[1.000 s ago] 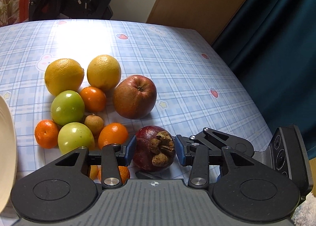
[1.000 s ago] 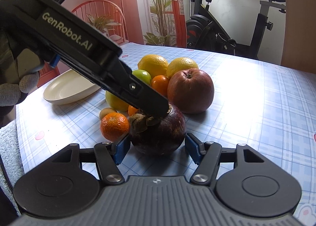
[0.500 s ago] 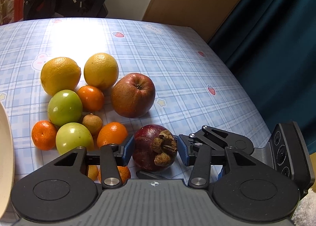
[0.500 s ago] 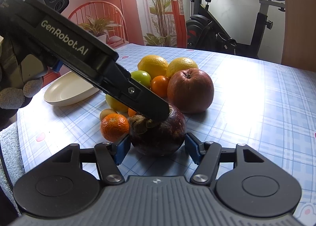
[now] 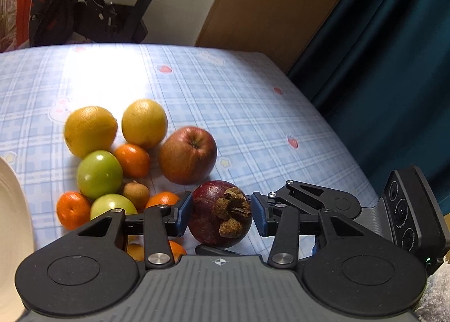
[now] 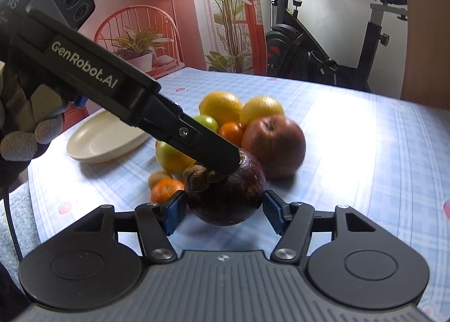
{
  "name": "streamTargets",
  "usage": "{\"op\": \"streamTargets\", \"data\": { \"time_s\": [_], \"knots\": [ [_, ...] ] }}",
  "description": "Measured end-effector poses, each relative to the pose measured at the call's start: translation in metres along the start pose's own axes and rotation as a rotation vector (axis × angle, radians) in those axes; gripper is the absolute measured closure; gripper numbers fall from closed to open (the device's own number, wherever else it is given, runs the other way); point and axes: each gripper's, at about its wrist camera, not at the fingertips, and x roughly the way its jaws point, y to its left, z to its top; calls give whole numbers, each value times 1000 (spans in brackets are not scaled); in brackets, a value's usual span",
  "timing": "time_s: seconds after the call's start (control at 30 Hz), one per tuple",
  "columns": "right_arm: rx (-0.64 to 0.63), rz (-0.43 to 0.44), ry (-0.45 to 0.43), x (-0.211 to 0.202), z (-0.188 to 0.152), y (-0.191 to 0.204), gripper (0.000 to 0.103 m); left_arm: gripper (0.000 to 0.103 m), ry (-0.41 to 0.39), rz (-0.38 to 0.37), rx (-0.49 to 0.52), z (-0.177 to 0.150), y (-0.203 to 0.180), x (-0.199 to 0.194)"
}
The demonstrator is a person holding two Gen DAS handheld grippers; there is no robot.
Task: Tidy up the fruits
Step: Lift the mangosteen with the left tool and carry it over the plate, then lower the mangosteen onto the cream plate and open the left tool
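Mangosteen point(image 5: 213, 209) is the fruit in play, at the near edge of the pile on the table point(image 5: 225, 91), just in front of the apple point(image 5: 188, 154). It sits squarely between the pads point(image 5: 182, 215) of my left gripper point(image 5: 220, 216). The left pad is pressed to its flank, the right pad meets it beside the dry calyx, and the calyx faces the camera. I read the left gripper as clenched on the mangosteen.

My right gripper point(image 6: 224, 209) comes at the same fruit from the other side. In its own view the mangosteen fills the gap between its blue pads point(image 6: 174, 211). Each pad is at the skin or a hair off it, so I cannot tell whether this one is gripping or only bracketing. One left finger lies across the top of the fruit, on the calyx.

From the left view the right gripper's fingers bracket the fruit crosswise to mine — one behind it, one beneath its near side. I cannot tell whether the mangosteen rests on the cloth or is just clear of it.

Two lemons, green fruits and small oranges cluster left of the apple. The cream plate point(image 6: 104, 139) lies further left, apart from the pile.
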Motion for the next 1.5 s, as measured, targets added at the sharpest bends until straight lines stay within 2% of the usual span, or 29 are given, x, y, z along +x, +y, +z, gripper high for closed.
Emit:
{"op": "streamTargets", "data": {
  "time_s": [0.17, 0.37, 0.6, 0.73, 0.9, 1.1, 1.3, 1.5],
  "knots": [
    [-50, 16, 10, 14, 29, 18, 41, 55, -59, 21, -36, 6, 20, -27],
    [-115, 88, 12, 45, 66, 50, 40, 55, -131, 54, -106, 9, 62, -73],
    [-157, 186, 16, 118, 107, 103, 41, 55, -180, 173, -136, 15, 127, -123],
    [-194, 222, 56, 165, 122, 138, 41, 55, -181, 235, -190, 9, 171, -141],
    [-235, 244, 109, 209, 129, 166, 41, 55, -192, 243, -279, 1, 215, -147],
    [-250, 231, 138, 235, 126, 177, 41, 55, -183, 243, -320, -4, 242, -140],
    [-235, 231, 162, 242, 119, 175, 41, 55, -166, 266, -316, -6, 242, -131],
    [-237, 223, 141, 242, 116, 176, 40, 55, -182, 273, -332, -11, 244, -135]
  ]
}}
